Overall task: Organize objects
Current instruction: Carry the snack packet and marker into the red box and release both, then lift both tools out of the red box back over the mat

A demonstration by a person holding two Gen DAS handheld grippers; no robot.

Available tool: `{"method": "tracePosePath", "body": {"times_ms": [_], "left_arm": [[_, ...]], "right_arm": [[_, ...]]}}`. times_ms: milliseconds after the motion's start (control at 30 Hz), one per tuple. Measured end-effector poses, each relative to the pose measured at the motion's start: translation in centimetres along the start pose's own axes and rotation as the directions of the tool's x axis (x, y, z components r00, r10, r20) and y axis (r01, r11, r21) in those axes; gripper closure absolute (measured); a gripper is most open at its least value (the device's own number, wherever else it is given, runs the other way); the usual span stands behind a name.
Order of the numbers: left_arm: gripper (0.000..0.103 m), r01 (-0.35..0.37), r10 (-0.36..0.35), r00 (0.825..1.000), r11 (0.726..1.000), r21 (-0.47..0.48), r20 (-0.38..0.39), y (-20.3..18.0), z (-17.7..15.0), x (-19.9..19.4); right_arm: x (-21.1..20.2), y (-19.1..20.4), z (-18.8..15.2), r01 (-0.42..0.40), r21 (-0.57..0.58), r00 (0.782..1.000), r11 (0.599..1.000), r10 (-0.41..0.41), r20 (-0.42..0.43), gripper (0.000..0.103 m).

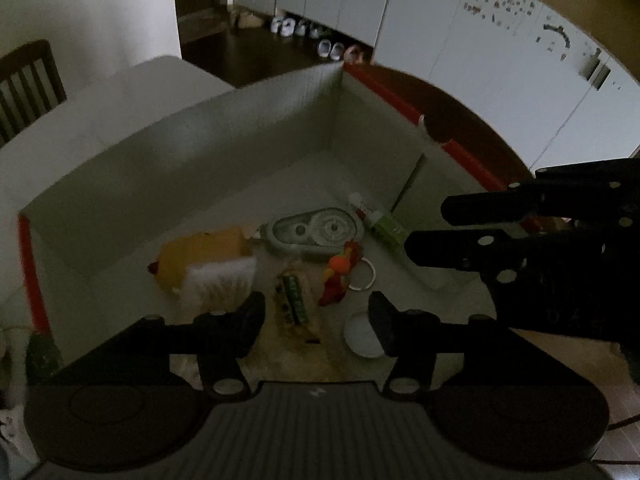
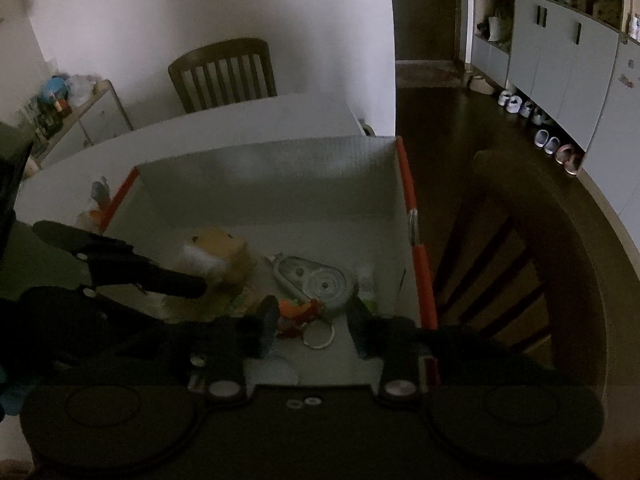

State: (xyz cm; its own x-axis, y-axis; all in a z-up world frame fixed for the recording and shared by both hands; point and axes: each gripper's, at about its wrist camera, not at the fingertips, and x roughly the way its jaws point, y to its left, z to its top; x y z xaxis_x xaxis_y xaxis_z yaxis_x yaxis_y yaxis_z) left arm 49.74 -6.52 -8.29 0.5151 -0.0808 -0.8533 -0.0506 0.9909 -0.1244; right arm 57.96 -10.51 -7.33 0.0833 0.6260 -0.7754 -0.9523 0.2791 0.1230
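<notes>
A white box with red edges (image 1: 248,128) holds several things: a yellow plush toy (image 1: 200,256), a grey correction-tape dispenser (image 1: 316,232), a red and orange toy figure with a ring (image 1: 340,272), a green-labelled packet (image 1: 292,300), a small tube (image 1: 380,220) and a white round lid (image 1: 360,336). My left gripper (image 1: 316,316) is open and empty above the packet. My right gripper (image 2: 312,324) is open and empty above the toy figure (image 2: 300,312); it also enters the left wrist view (image 1: 424,224) from the right. The box (image 2: 280,184), plush (image 2: 216,256) and dispenser (image 2: 316,280) show in the right wrist view.
The box stands on a white table (image 2: 240,120). A dark wooden chair (image 2: 224,72) stands behind it, another chair (image 2: 520,260) to the right. White cabinets (image 1: 480,40) and shoes (image 1: 332,48) line the dark floor. A cluttered side shelf (image 2: 68,100) is at the left.
</notes>
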Motion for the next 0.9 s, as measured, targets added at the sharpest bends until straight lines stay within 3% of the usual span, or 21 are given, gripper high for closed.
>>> {"method": "tracePosePath", "body": {"times_ms": [433, 900], "left_arm": [[0.047, 0.017, -0.007, 0.991, 0.997, -0.070, 0.136, 2.7, -2.4, -6.6], [0.047, -0.021, 0.035, 0.974, 0.998, -0.067, 0.223, 6.4, -6.9, -12.5]], "right_arm": [[-3.4, 3.4, 0.2, -0.010, -0.022, 0.999, 1.000, 0.011, 0.053, 0.055], [-4.9, 11.1, -0.4, -0.035, -0.090, 0.996, 0.995, 0.042, 0.081, 0.049]]}}
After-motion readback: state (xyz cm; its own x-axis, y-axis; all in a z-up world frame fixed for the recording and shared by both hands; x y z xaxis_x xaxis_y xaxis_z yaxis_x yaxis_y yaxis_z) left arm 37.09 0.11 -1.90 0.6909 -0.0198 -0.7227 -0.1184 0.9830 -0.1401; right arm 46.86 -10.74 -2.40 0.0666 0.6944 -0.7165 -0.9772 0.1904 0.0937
